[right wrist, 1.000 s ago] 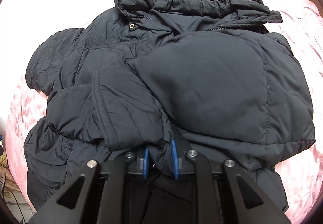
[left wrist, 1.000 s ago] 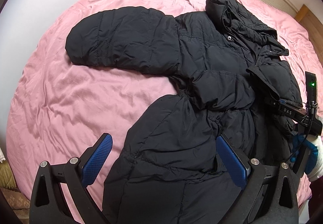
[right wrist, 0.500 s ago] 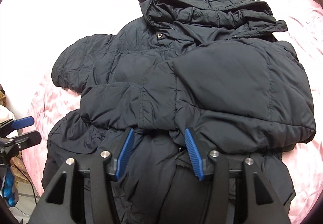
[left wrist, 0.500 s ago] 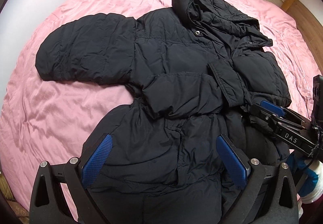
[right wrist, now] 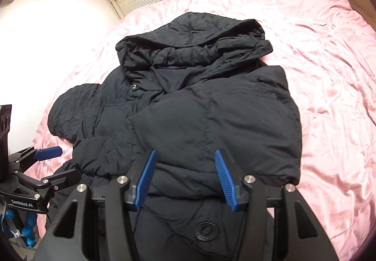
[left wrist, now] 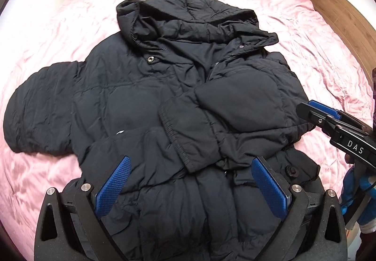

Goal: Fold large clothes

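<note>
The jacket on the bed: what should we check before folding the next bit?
1. One sleeve folded across the jacket: ok.
2. Other sleeve folded in: not ok, it lies spread on the pink sheet.
3. Right gripper let go: ok, its jaws have just been opening and nothing is between them.
4. Left gripper free: ok, jaws open above the jacket.
5. Hood flat: not ok, it is bunched.
6. Hem straight: cannot tell, the grippers hide it.

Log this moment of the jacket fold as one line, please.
stage: one sleeve folded across black jacket | other sleeve spread on pink bed | left gripper: open, empty | right gripper: open, empty
</note>
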Demonstrator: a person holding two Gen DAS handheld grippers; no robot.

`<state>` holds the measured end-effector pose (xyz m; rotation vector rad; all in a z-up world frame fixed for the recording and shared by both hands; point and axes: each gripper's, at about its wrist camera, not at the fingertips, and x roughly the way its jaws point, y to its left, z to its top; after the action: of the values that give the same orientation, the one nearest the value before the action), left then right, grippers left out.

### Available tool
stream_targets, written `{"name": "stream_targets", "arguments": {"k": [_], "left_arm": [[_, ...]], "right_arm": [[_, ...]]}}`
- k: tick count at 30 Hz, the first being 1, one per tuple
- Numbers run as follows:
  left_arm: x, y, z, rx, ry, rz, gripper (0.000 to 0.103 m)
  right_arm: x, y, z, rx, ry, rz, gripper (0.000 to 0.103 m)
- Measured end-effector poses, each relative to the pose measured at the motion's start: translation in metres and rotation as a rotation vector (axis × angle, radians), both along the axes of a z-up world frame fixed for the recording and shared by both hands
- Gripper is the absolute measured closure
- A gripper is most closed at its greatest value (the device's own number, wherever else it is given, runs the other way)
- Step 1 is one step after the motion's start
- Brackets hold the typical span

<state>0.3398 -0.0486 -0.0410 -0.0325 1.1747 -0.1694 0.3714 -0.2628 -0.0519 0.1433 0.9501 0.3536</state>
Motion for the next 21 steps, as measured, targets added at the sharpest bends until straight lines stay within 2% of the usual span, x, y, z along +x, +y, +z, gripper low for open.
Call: {"name": "stream_targets", "arguments": {"k": [4, 8, 16, 21], "left_arm": [[0.025, -0.027, -0.006, -0.010, -0.010, -0.010, 0.002], [0.049, -0.043, -0.016, -0.033, 0.003, 0.023, 0.002], [0.081, -0.056, -0.037, -0.057, 0.024, 0.091, 0.002], [0.093, -0.058, -0.058, -0.042, 0.046, 0.125, 0.002]], "right_arm": [[0.024, -0.021, 0.001, -0.015, -0.015, -0.022, 0.052], [0.044, -0.030, -0.003, -0.023, -0.018, -0.033, 0.052], [0.071, -0.038, -0.015, -0.010, -0.010, -0.047, 0.052], [0.083, -0.036, -0.028, -0.010, 0.010, -0.049, 0.052]]}}
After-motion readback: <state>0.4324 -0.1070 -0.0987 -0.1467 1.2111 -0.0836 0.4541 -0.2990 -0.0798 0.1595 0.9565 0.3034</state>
